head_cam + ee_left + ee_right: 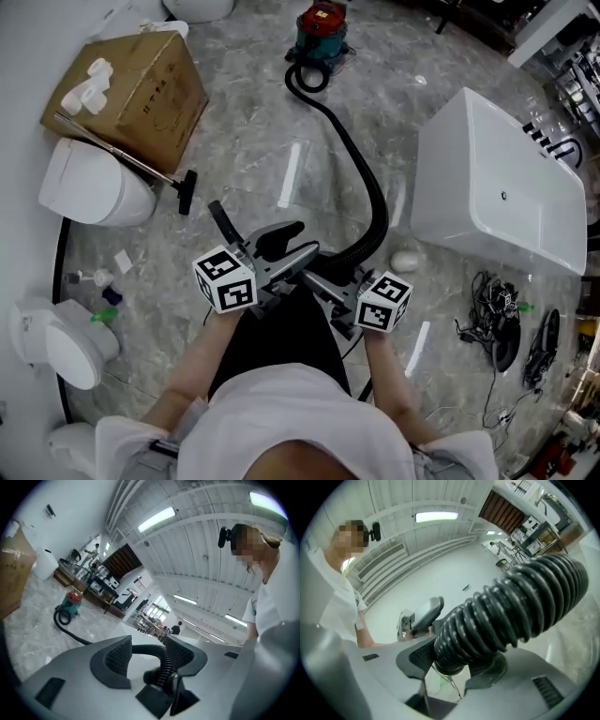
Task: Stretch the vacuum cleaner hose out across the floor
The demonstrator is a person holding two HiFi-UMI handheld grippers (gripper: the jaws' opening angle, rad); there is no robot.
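Observation:
A red and teal vacuum cleaner (pixel 319 28) stands far off on the marble floor and also shows in the left gripper view (pixel 71 603). Its black ribbed hose (pixel 361 173) coils beside it, then runs toward me in a long curve. I hold the near end up at waist height. My right gripper (pixel 325 282) is shut on the ribbed hose (pixel 511 616), which fills its jaws (pixel 454 663). My left gripper (pixel 298 260) grips the hose's end by the curved handle (pixel 278 239). There the ribbed hose (pixel 164 665) lies between the jaws (pixel 149 653), close to the right-hand pad.
A white bathtub (pixel 506 187) stands at the right, close to the hose's bend. A cardboard box (pixel 131 89), a wand with a floor brush (pixel 186 192) and white toilets (pixel 94 183) line the left side. Black cables (pixel 502 319) lie at the lower right.

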